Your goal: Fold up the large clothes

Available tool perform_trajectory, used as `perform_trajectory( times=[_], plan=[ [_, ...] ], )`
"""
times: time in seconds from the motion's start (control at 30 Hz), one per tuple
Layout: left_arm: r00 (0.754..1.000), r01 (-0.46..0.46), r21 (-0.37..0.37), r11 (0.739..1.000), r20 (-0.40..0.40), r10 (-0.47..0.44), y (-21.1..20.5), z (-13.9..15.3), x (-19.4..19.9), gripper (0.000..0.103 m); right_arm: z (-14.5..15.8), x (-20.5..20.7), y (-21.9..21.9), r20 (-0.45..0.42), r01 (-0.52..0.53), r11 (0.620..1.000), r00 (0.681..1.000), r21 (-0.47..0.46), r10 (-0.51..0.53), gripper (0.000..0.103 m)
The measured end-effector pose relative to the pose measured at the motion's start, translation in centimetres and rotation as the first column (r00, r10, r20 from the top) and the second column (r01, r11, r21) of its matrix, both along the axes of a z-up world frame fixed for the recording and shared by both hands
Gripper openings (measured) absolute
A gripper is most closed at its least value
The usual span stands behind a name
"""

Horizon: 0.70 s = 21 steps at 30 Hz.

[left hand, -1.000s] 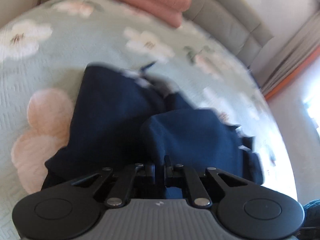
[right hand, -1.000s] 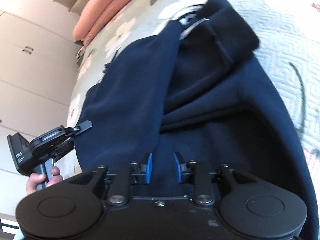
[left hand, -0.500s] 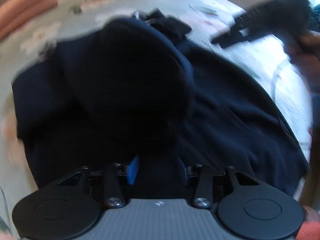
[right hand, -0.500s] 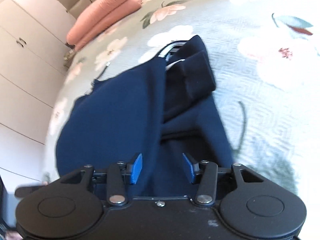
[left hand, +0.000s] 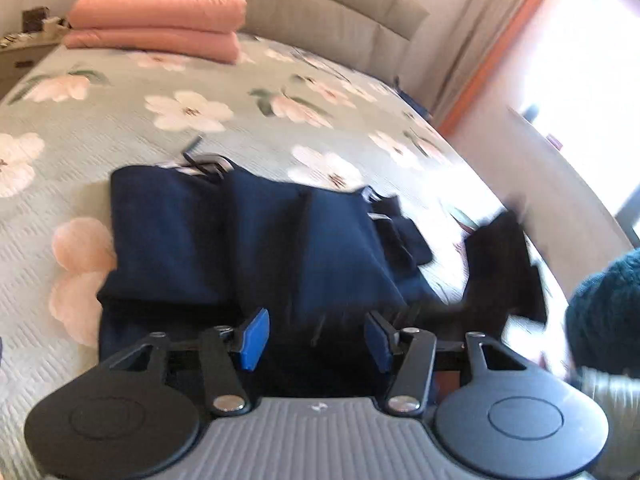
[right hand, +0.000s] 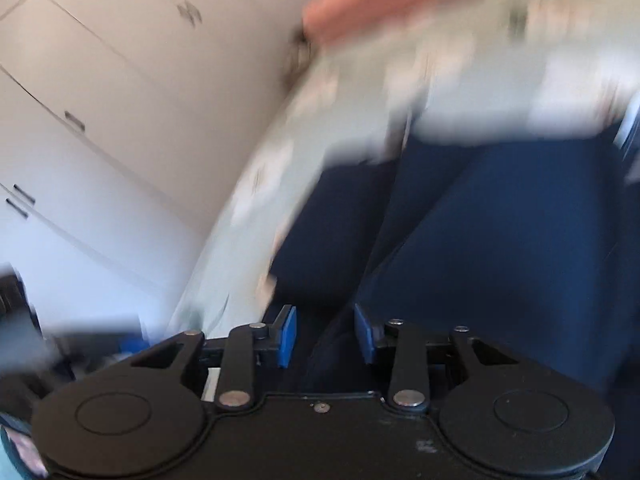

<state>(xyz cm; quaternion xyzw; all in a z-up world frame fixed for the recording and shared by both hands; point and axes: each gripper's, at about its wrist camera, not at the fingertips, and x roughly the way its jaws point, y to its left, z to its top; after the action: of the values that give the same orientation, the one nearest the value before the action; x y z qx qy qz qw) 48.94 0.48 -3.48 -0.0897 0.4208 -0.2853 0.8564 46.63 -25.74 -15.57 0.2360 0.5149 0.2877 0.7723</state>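
Note:
A navy blue garment (left hand: pixel 248 240) lies on the floral bed cover (left hand: pixel 120 120), folded into a roughly rectangular stack with a small dark flap at its right side. My left gripper (left hand: pixel 316 338) is open and empty, just short of the garment's near edge. In the blurred right wrist view the same garment (right hand: pixel 500 232) fills the lower right, and my right gripper (right hand: pixel 325 334) is open with navy cloth between its blue pads; nothing is clamped. The right gripper also shows as a dark blurred shape (left hand: pixel 504 264) in the left wrist view.
Two folded pink blankets (left hand: pixel 160 20) lie at the head of the bed by the padded headboard (left hand: pixel 304 8). A curtain and bright window (left hand: pixel 560 92) are on the right. White wardrobe doors (right hand: pixel 100 120) stand beside the bed. A teal sleeve (left hand: pixel 608 312) is at the right edge.
My left gripper went from shut on the cloth to open and drew back from the folded garment. My right gripper opened too and swung fast to the garment's left side.

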Motion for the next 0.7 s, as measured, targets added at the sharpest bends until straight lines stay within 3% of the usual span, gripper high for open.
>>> perform_trajectory(
  times=[0.07, 0.1, 0.2, 0.27, 0.33, 0.4, 0.47, 0.57, 0.6, 0.63, 0.7],
  plan=[
    [1.000, -0.009, 0.010, 1.000, -0.009, 0.009, -0.3, -1.2, 0.6, 0.058, -2.9, -1.3, 1.4, -0.054, -0.005, 1.000, 0.999, -0.011, 0.004, 0.037],
    [1.000, -0.013, 0.009, 1.000, -0.012, 0.013, -0.5, -1.7, 0.9, 0.058, -3.2, -1.9, 1.4, -0.033, 0.018, 1.000, 0.999, -0.005, -0.018, 0.031],
    [0.999, -0.014, -0.065, 0.998, -0.044, 0.011, -0.7, -2.9, 1.9, 0.057, -1.6, -2.1, 0.1, -0.066, 0.040, 0.999, 0.997, 0.021, -0.038, 0.031],
    [0.999, 0.001, -0.126, 0.992, -0.047, -0.007, -0.8, -3.2, 2.6, 0.055, 0.5, -2.5, -2.0, -0.036, 0.062, 0.997, 0.998, 0.034, -0.061, 0.035],
    [0.999, -0.036, -0.179, 0.983, -0.028, 0.031, -1.3, -3.1, 3.1, 0.049, 3.4, -4.6, -4.3, 0.025, 0.071, 0.997, 0.997, -0.033, -0.071, 0.042],
    [0.996, -0.074, -0.283, 0.956, -0.059, 0.059, -1.4, -3.8, 4.2, 0.047, 5.6, -6.8, -6.3, 0.084, 0.105, 0.988, 0.992, -0.117, -0.096, 0.042],
    [0.995, -0.063, -0.327, 0.943, -0.089, 0.036, -2.2, -4.8, 4.9, 0.041, 6.3, -7.9, -7.3, 0.122, 0.151, 0.966, 0.984, -0.210, -0.127, 0.042],
    [0.986, 0.008, -0.284, 0.959, -0.157, -0.055, -4.6, -7.7, 5.5, 0.026, 5.4, -7.6, -6.2, 0.186, 0.180, 0.904, 0.976, -0.388, -0.114, 0.039],
    [0.977, 0.021, -0.253, 0.967, -0.199, -0.073, -5.3, -8.8, 5.5, 0.016, 4.9, -7.9, -5.4, 0.189, 0.170, 0.886, 0.977, -0.431, -0.095, 0.026],
    [0.965, 0.017, -0.194, 0.981, -0.254, -0.067, -5.8, -10.3, 5.4, 0.011, 3.9, -8.1, -4.6, 0.183, 0.151, 0.875, 0.980, -0.459, -0.073, 0.020],
    [0.955, 0.017, -0.115, 0.993, -0.293, -0.051, -5.8, -12.0, 4.3, 0.008, 1.7, -9.0, -3.6, 0.135, 0.088, 0.859, 0.991, -0.504, -0.022, 0.019]
  ],
)
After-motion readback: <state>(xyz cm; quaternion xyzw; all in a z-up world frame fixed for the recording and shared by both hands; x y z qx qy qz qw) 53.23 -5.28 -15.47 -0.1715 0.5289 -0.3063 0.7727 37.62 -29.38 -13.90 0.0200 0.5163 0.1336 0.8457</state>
